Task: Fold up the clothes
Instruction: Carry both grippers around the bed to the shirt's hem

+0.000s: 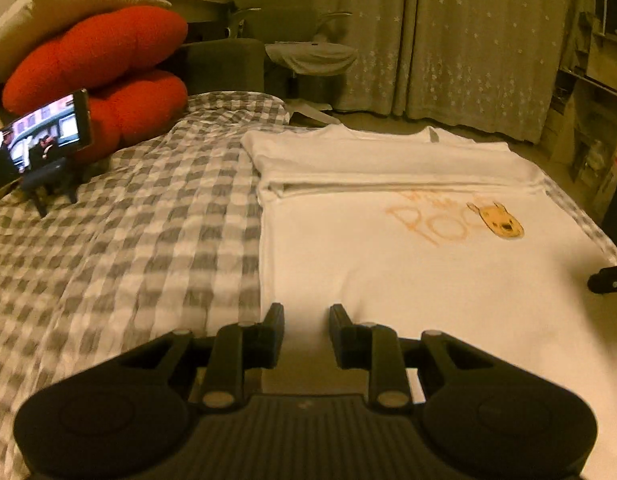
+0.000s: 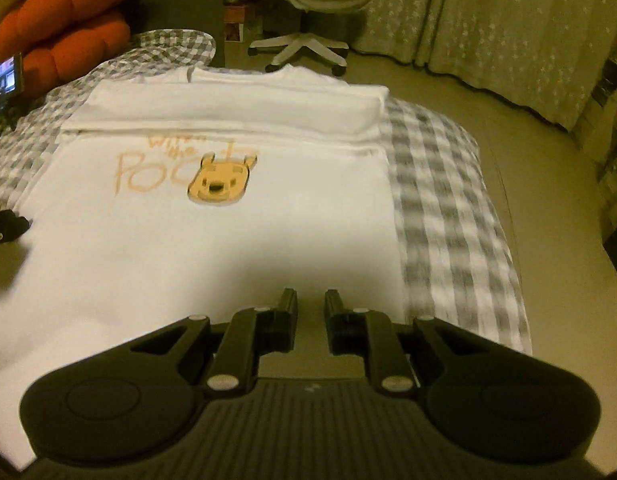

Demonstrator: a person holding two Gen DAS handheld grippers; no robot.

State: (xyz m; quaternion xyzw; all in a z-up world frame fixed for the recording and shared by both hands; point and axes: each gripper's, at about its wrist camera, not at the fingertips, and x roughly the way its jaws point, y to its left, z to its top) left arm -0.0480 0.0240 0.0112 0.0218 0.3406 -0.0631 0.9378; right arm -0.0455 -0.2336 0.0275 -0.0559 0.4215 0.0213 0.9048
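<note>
On the checked bed [image 1: 148, 216] lies one white T-shirt [image 2: 212, 232] (part-folded), two hand-held grippers, left [image 1: 306, 314] and right [image 2: 310, 300], both parted, empty.

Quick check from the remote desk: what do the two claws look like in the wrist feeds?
Both match. The left claw and right claw are matte black: two straight narrow fingers on linkage arms with pale round pivot pins, two rounded housings at the sides and a ribbed plate between them. No cables, sleeves or hands are visible.

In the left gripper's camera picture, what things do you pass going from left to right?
Phone → red cushion → checked blanket → white T-shirt → bear face print → right gripper.
</note>
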